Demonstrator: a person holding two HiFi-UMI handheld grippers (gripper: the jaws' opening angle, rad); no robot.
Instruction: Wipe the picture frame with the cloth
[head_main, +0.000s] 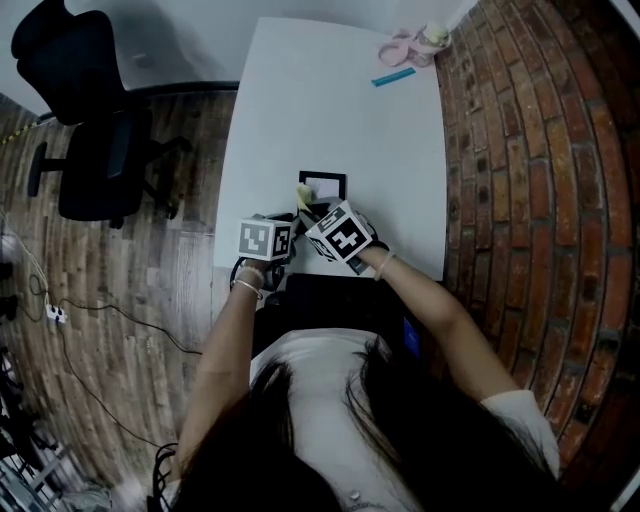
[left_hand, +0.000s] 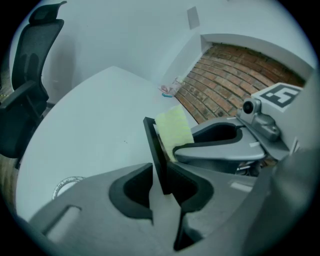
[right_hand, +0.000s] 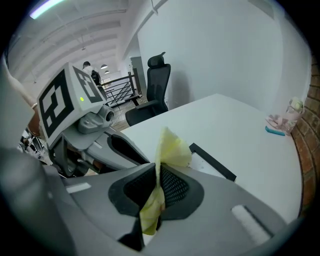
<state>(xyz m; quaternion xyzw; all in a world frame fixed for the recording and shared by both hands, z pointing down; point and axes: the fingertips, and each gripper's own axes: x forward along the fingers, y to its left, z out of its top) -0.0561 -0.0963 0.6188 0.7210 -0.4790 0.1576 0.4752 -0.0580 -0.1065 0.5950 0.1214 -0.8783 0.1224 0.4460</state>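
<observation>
**Frame held on edge, cloth brought to its face**

The left tool (left_hand: 159, 187) is clenched on the near edge of the picture frame (left_hand: 154, 150), which stands tilted on the white bench (left_hand: 90, 125). This grip should be firm, so that the frame does not swing. The right tool (right_hand: 157, 187) pinches the yellow cloth (right_hand: 172, 150), and its free corner is at the frame's face. I would stroke lightly along the border toward the far corner, with only cloth meeting the frame, never the hard jaws.

Head camera looked steeply down on white rectangular table (head_main: 330, 100). Cameras on left tool (left_hand: 161, 175) and right tool (right_hand: 157, 175) sat close behind the jaws, facing across it. All three shared the black rectangular picture frame (head_main: 323, 186).
</observation>
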